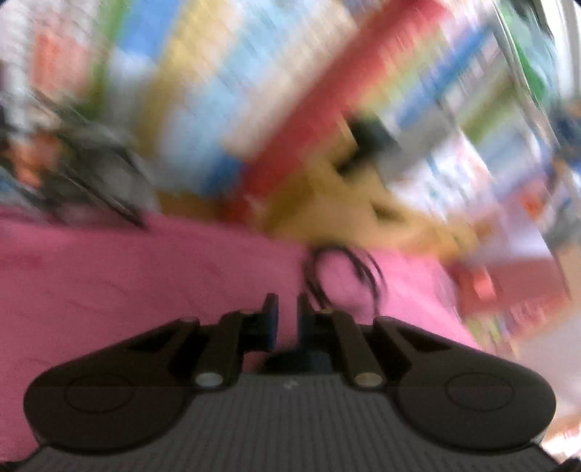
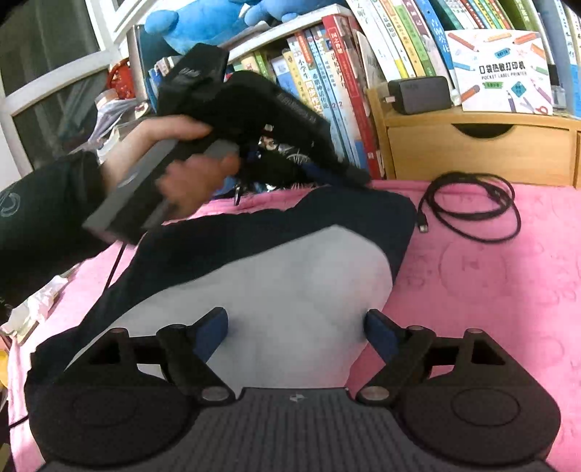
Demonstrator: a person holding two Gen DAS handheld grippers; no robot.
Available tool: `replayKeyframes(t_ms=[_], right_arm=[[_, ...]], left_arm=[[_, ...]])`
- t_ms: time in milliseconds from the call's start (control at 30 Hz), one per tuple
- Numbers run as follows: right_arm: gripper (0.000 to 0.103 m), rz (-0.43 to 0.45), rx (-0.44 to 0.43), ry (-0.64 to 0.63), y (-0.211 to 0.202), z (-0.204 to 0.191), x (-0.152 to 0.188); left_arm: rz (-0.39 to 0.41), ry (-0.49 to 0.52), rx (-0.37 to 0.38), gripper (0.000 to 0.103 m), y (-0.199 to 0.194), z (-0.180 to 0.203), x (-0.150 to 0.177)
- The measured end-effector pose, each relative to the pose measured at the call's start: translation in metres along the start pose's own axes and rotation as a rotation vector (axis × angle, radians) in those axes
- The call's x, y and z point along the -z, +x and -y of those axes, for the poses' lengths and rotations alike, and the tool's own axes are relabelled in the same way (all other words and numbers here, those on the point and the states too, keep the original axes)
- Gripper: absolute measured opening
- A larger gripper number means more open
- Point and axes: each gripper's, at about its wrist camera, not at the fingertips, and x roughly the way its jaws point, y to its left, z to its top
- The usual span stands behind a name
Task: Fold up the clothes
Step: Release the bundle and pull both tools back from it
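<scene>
One garment (image 2: pixel 276 276) – right gripper (image 2: pixel 296 326) spread; left gripper (image 1: pixel 287 319) seemingly narrowed.

white box (image 2: pixel 503 70): "口袋热敏打印机", "POCKET LABEL PRINTER" | red-edged book spine (image 2: pixel 339 105): "2"

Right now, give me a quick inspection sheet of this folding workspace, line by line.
Surface: pink cloth covering it.
Job's things: navy and grey garment lying flat, partly folded.
Clutter: crumpled paper at the left edge.
Grippers: right gripper open over the garment; left gripper nearly shut, holding nothing, gripped by a hand.
Cables: black coiled cable beside the garment.
Surroundings: books, wooden drawer box, black adapter, blue plush toy.
</scene>
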Motion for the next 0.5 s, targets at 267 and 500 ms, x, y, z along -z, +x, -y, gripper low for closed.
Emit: replayKeyframes(t_ms=[267, 500], right_arm=[[0.088, -0.025, 0.091, -0.003, -0.037, -0.029, 0.018], [0.094, -0.035, 0.138, -0.082, -0.078, -0.082, 0.062]], left_arm=[[0.182, 0.252, -0.164, 0.033, -0.140, -0.005, 0.087], [0.285, 0.426, -0.189, 0.047, -0.221, -0.005, 0.237]])
